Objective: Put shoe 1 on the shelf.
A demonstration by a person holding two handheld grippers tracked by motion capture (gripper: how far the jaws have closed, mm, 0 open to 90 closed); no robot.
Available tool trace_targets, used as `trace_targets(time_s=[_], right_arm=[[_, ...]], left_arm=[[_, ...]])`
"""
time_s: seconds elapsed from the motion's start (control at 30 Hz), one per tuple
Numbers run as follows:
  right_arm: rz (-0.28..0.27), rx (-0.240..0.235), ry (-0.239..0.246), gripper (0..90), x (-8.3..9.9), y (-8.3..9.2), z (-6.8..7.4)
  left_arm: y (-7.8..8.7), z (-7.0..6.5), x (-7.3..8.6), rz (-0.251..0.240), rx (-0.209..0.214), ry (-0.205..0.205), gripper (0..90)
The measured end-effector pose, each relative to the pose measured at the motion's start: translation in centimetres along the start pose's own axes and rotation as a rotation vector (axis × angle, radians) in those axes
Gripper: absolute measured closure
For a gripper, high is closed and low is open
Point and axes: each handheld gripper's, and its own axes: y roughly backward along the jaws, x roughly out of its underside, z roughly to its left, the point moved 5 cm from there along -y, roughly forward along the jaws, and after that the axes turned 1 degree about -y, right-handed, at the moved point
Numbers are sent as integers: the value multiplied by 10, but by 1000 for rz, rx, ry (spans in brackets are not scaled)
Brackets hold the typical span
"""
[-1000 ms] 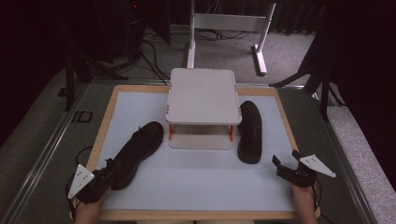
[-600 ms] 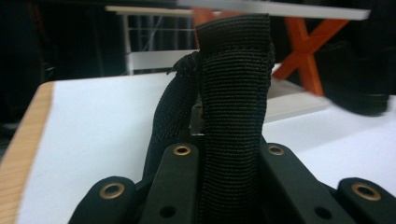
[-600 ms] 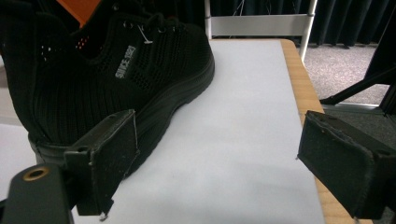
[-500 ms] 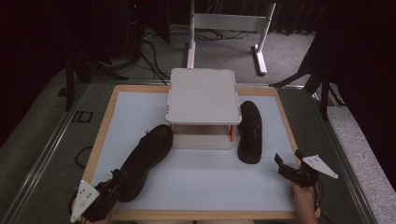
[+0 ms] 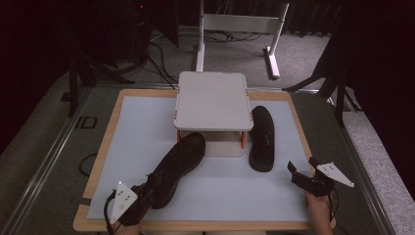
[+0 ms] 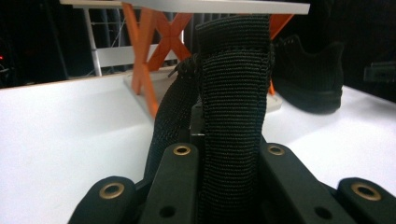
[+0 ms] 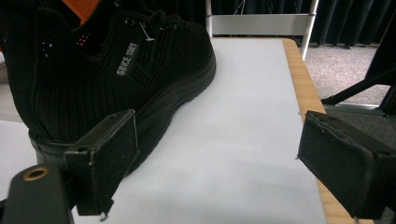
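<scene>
I read "SINCE 1920" in white on the side of the black shoe (image 7: 116, 79) near my right gripper (image 7: 224, 172).

The counter (image 5: 147, 122) has a pale blue-white top framed by a light wooden border (image 5: 105, 132). It stands on a dark grey-green platform (image 5: 44, 161) edged by a metal rail (image 5: 46, 161) on the left. Beyond it the floor is grey carpet (image 5: 235, 54), lighter at the right side (image 5: 377, 161). A white metal frame (image 5: 242, 24) with two legs stands on the carpet behind the counter, and black cables (image 5: 156, 46) trail across the floor beside it. Dark stand legs (image 5: 78, 73) rise at the left and (image 5: 337, 83) at the right. The back of the room is dark, hung with black curtains (image 7: 345, 18). Light falls mainly on the counter.
</scene>
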Motion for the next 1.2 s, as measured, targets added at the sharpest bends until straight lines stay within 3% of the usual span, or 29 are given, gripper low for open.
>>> trace_targets(time_s=[0.13, 0.23, 0.3, 0.6, 0.97, 1.2], right_arm=[[4, -4, 2, 114, 0, 0, 1], [6, -3, 2, 114, 0, 0, 0], [4, -5, -1, 114, 0, 0, 0], [3, -7, -1, 114, 0, 0, 0], [2, -11, -5, 114, 0, 0, 0], [-1, -3, -20, 125, 0, 0, -2]], left_arm=[[-23, -5, -7, -12, -40, 20, 831], [-39, -9, -10, -5, -84, -18, 831], [-48, -11, -11, -1, -97, -20, 832], [-87, -14, -5, -18, -213, 74, 832], [-139, -12, -6, -10, -306, 82, 831], [-162, -15, -5, 14, -409, 84, 829]])
